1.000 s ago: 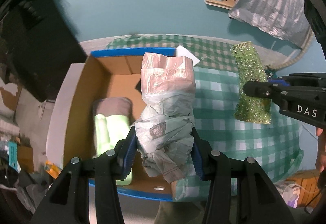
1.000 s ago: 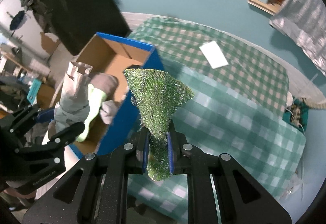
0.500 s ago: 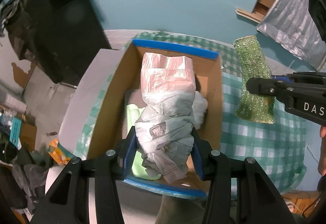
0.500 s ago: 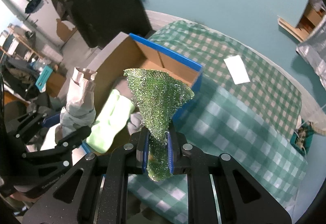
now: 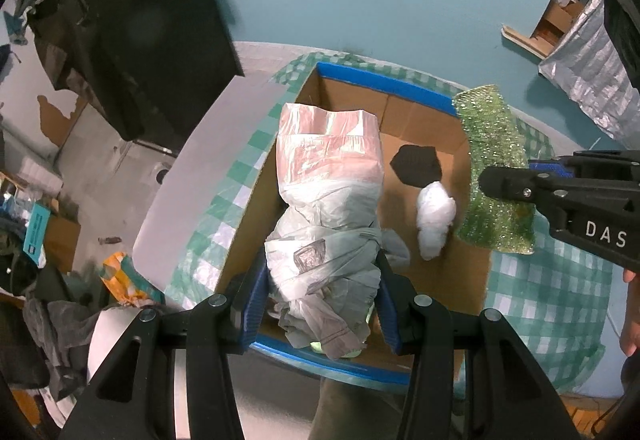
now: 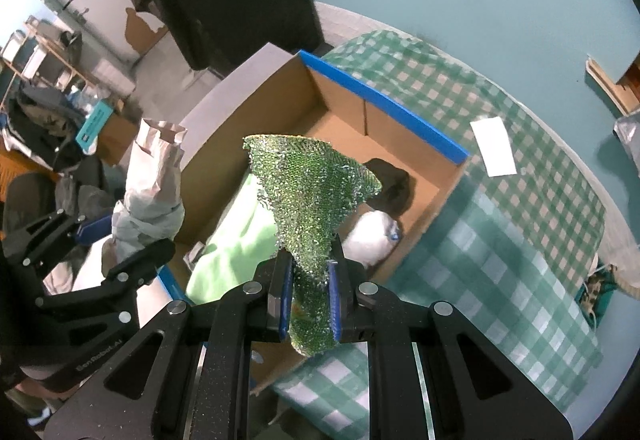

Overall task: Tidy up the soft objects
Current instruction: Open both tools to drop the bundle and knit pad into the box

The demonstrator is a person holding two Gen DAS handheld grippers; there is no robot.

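Observation:
My left gripper (image 5: 320,304) is shut on a knotted bundle of plastic bags (image 5: 326,208), grey below and pink at the top, hanging over the open cardboard box (image 5: 432,120) with blue rims. My right gripper (image 6: 310,302) is shut on a green sequinned cloth (image 6: 310,192), held above the box's near right side (image 6: 424,208). Inside the box lie a light green cloth (image 6: 232,240), a white wad (image 5: 434,218) and a black piece (image 5: 416,164). The green cloth (image 5: 496,168) and right gripper show at the right of the left wrist view.
The box sits on a table with a green checked cloth (image 6: 500,240). A white card (image 6: 494,146) lies on the cloth beyond the box. A black cabinet (image 5: 132,20) stands behind. Clutter and a cardboard carton (image 6: 104,128) fill the floor at the left.
Both grippers have swung sideways from over the checked cloth to over the box, each still holding its item. The box's inside with the white wad and black piece has come into view.

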